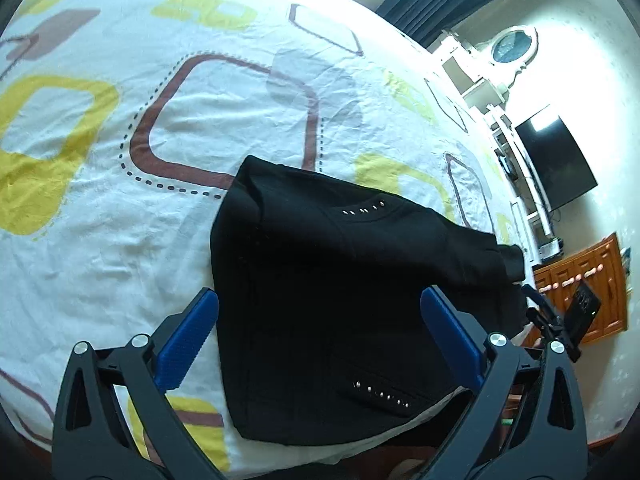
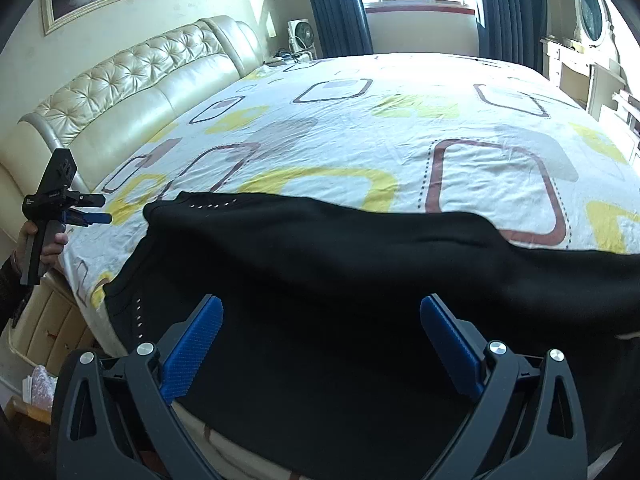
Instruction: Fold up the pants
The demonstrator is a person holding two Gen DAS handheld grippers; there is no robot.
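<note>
1. Left wrist view: the left gripper [image 1: 320,344] has its fingers spread wide and holds nothing. The black pants [image 1: 340,280] lie near the edge of the bed [image 1: 120,208], both studded pockets showing.
2. Right wrist view: the right gripper [image 2: 322,344] also has its fingers apart, empty, above the pants [image 2: 360,264]. The legs are stretched out, so most folding seems left.

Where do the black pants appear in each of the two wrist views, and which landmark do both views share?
Left wrist view: the black pants fill the lower centre, between the open left gripper fingers.
Right wrist view: the pants stretch across the lower half, reaching the right edge.
Shared landmark: the oval mirror, upper right in both.
</note>
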